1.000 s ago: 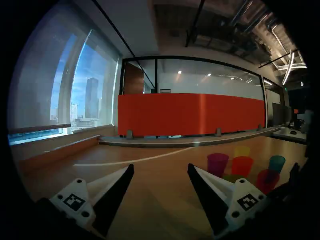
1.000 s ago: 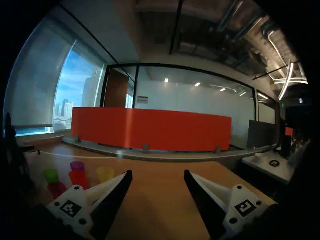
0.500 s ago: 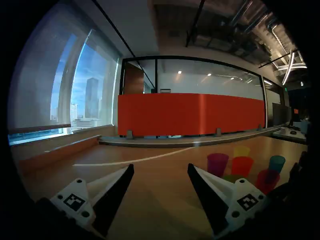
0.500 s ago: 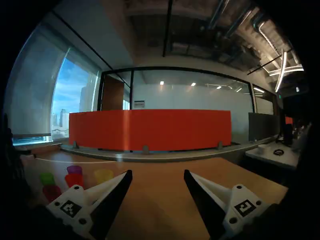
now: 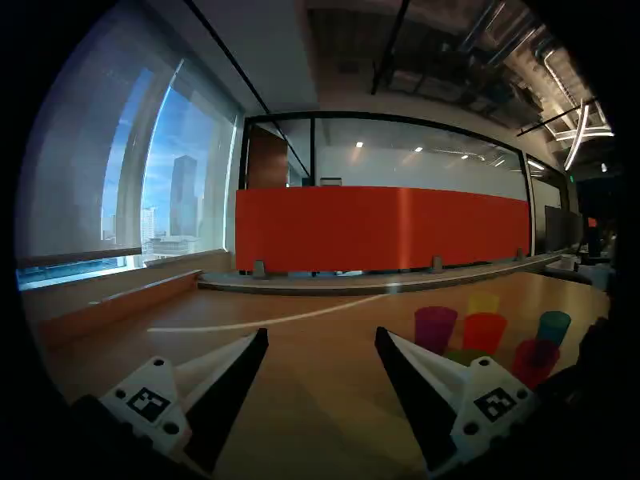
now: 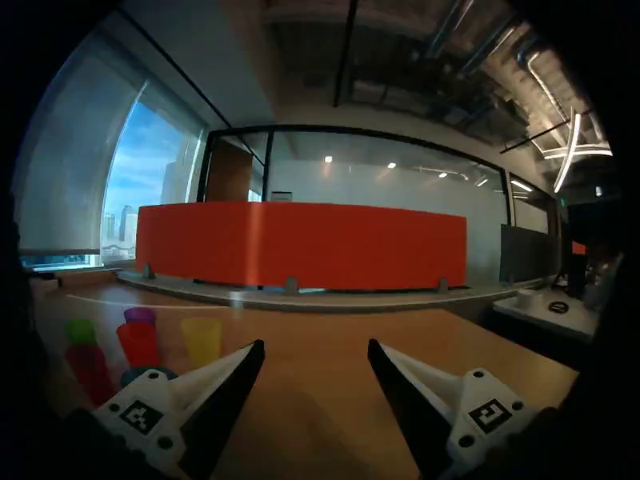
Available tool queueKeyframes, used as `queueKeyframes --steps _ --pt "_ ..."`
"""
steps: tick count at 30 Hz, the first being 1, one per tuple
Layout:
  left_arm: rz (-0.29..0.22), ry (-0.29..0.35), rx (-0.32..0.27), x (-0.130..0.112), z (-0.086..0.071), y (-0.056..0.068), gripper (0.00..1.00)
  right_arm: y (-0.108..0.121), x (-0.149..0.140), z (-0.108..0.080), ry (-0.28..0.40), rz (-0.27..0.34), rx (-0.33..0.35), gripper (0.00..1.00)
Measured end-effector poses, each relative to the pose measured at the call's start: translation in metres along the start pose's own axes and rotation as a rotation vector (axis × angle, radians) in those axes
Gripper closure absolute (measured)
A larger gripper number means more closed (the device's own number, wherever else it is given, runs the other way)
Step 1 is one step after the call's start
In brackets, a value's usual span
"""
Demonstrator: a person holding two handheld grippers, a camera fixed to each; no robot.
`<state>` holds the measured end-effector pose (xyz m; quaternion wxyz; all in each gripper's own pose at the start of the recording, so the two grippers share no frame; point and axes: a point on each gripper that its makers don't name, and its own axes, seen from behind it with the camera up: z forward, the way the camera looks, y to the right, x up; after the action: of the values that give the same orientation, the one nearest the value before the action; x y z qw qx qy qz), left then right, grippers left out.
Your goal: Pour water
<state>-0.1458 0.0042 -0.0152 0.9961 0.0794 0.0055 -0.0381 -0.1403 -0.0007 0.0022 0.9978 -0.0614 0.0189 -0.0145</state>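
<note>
Two grippers are gaping wide and holding nothing over the wooden tabletop, with the coloured cups standing clustered off to the right of the left gripper and left of the right gripper.

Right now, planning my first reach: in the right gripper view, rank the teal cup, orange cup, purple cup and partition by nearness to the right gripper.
1. Teal cup, lower left.
2. Orange cup, behind it.
3. Purple cup, farther back.
4. Partition, beyond the table.
</note>
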Motion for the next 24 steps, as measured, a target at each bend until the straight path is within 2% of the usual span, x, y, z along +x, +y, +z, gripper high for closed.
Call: queueKeyframes --steps 14,24 --pt "0.0 0.0 0.0 0.0003 0.0008 -0.0001 0.0 0.0102 -0.0075 0.0039 -0.011 0.046 -0.005 0.0" --pt "0.0 0.0 0.0 0.0001 0.0009 -0.0001 0.0 0.0112 -0.01 0.0068 -0.014 0.048 -0.003 0.0"
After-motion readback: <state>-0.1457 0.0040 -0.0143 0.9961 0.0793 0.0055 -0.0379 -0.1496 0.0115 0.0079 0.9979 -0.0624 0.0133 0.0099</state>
